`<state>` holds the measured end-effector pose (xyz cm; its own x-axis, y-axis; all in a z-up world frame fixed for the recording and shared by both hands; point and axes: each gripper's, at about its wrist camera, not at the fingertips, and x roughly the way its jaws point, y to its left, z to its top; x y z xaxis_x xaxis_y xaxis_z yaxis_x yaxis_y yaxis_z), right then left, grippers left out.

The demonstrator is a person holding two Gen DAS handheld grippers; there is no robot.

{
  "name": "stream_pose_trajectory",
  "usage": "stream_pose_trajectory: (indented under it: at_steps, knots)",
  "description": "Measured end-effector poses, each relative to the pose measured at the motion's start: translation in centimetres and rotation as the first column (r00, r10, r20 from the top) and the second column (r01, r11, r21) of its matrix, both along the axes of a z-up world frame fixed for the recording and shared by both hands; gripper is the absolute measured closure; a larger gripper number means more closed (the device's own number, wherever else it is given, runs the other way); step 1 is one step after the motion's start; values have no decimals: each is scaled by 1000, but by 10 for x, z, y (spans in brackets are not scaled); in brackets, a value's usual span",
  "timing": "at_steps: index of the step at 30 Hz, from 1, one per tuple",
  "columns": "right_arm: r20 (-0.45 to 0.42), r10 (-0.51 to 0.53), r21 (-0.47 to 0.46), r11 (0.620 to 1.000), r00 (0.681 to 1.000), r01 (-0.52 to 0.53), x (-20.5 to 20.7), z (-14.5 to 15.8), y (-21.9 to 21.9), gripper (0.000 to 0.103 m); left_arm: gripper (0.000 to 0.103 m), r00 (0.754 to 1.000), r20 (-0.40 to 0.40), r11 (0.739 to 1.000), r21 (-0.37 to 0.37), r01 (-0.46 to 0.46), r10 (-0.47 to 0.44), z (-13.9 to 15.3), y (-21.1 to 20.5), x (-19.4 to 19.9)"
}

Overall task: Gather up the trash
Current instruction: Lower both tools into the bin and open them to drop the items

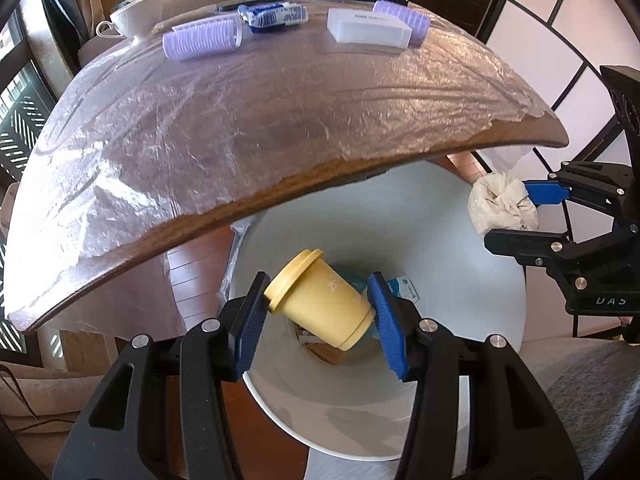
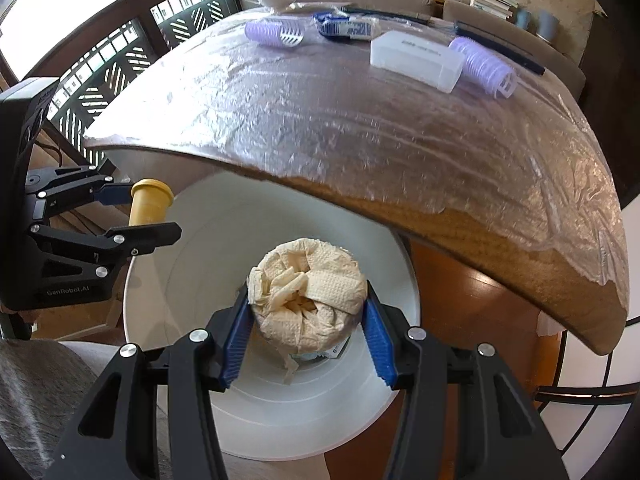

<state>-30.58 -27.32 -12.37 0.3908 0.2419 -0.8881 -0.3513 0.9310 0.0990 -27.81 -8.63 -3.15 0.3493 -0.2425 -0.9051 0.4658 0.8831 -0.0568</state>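
The left claw (image 1: pixel 320 316) is clenched on a yellow cup (image 1: pixel 320 304). The cup lies tilted between the blue pads, its lidded rim against the pad on the left of the left wrist view and its base against the pad on the right. It hangs over the mouth of a white bin (image 1: pixel 440 360), which stands on the floor just under the near edge of the worktop (image 1: pixel 260 120). Deep inside the bin, past the cup, some blue-and-white packaging (image 1: pixel 404 288) shows.

The right claw (image 2: pixel 308 332) is grasping a wad of crumpled beige paper (image 2: pixel 308 296). The wad sits squarely between the two blue pads, bulging forward beyond their tips, and it too is held over the open bin (image 2: pixel 192 248). From the right wrist view, the left claw (image 2: pixel 148 216) with its cup (image 2: pixel 150 204) appears at the left, at the bin's rim. From the left wrist view, the right claw (image 1: pixel 516 216) with its paper wad (image 1: pixel 500 208) appears at the right.

On the worktop, which is covered in clear crinkled film, well away from both claws, lie two purple hair rollers (image 1: pixel 202 38) (image 1: pixel 402 20), a white box (image 1: pixel 368 28), a blue-and-white packet (image 1: pixel 274 16) and a white teacup (image 1: pixel 134 16).
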Motion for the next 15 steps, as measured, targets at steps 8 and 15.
stream_pose_trajectory:
  at_steps: [8,15]
  knots:
    - [-44,17,-22,1000,999,-18,1,-20,-1,52,51,998,-33,998,36,52,-50,-17,-2,2]
    - [-67,38,-43,998,997,-41,7,-36,2,52,51,997,-45,995,61,73,-70,-28,-2,5]
